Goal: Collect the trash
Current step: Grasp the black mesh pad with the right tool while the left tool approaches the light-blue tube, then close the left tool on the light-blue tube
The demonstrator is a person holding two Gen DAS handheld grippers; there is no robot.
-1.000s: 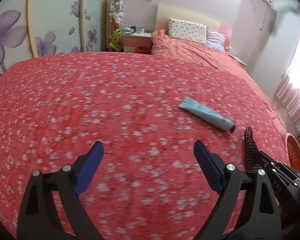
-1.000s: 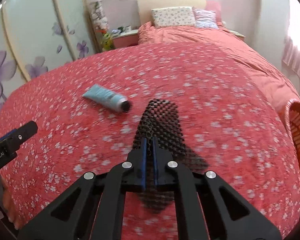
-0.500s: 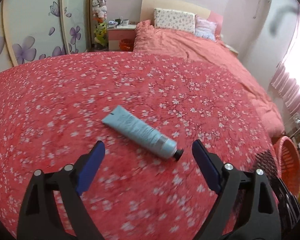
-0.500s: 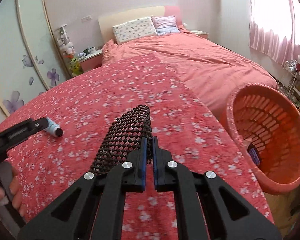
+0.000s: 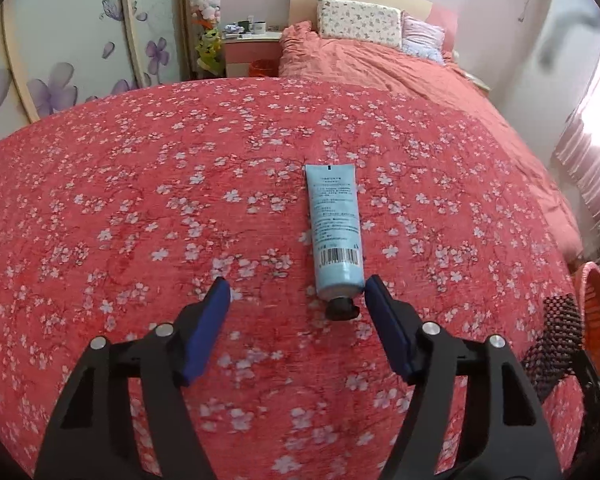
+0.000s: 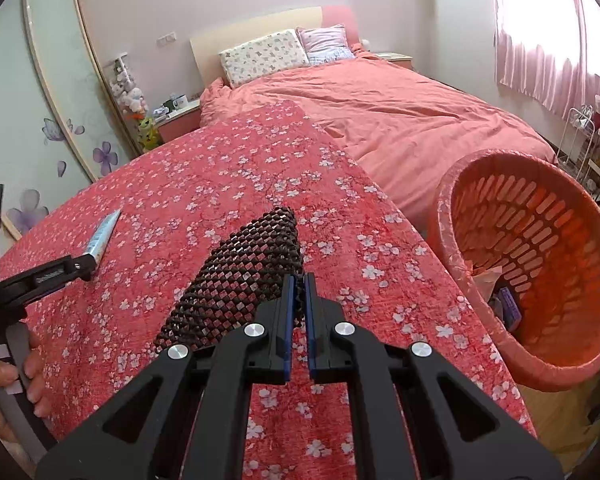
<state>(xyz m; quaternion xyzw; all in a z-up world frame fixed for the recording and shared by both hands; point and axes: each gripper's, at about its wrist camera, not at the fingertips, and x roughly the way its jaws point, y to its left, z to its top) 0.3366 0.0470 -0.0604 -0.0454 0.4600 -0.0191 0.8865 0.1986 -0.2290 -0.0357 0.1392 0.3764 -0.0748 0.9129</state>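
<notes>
Blue tube [image 5: 336,236] now lies between my closing left claw [image 5: 298,290], untouched; my right claw [image 6: 296,280] pinches mesh [image 6: 240,276] beside the basket [image 6: 540,372].

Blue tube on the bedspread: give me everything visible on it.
The tube is pale blue, plastic-looking, with small printed text, a barcode near its lower end and a black cap facing the camera. Its flat crimped end points toward the pillows. It lies flat on the red floral bedspread, intact. The left gripper is closing; its cap end sits between the blue fingers, beside the right-hand one, contact unclear. In the right wrist view it shows edge-on.
</notes>
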